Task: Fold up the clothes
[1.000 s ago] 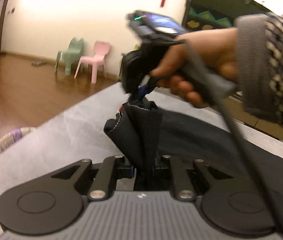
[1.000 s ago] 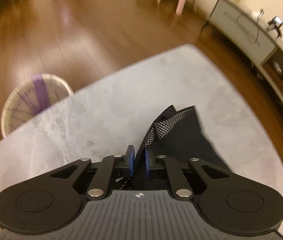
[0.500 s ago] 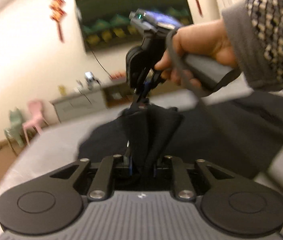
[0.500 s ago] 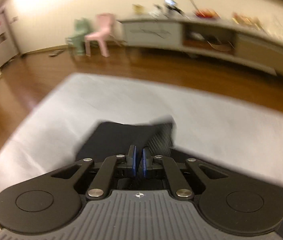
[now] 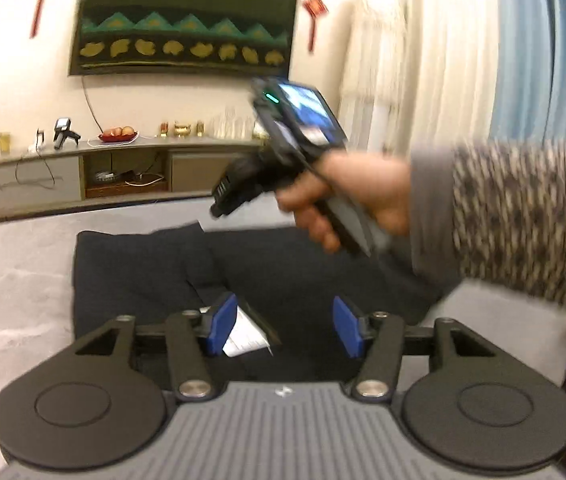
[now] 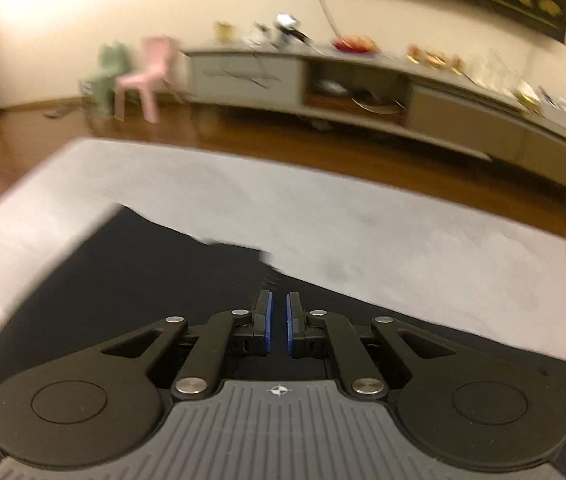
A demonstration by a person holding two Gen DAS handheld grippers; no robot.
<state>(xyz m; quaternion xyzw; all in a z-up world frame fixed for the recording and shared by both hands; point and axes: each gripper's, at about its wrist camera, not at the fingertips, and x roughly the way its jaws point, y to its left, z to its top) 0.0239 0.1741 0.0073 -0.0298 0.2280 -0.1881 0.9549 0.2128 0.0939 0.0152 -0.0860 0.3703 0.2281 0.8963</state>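
A black garment (image 5: 135,276) lies flat on the grey table (image 5: 11,280), with a white label (image 5: 243,338) showing near my left fingers. My left gripper (image 5: 285,326) is open and empty just above it. In the right wrist view the garment (image 6: 131,280) fills the near left of the table (image 6: 363,236). My right gripper (image 6: 279,322) has its blue pads nearly together with a thin gap and nothing between them. The right gripper's body (image 5: 283,152) shows in the left view, held in a hand above the garment.
A long low cabinet (image 6: 363,84) with small items on top stands against the far wall. Pink and green child chairs (image 6: 139,76) stand at the left on the wooden floor. A dark wall hanging (image 5: 183,20) and curtains (image 5: 483,52) are behind.
Both grippers have let go of the black garment, which now lies flat. The left jaws have opened wide. The right gripper has lifted up and away to the right.
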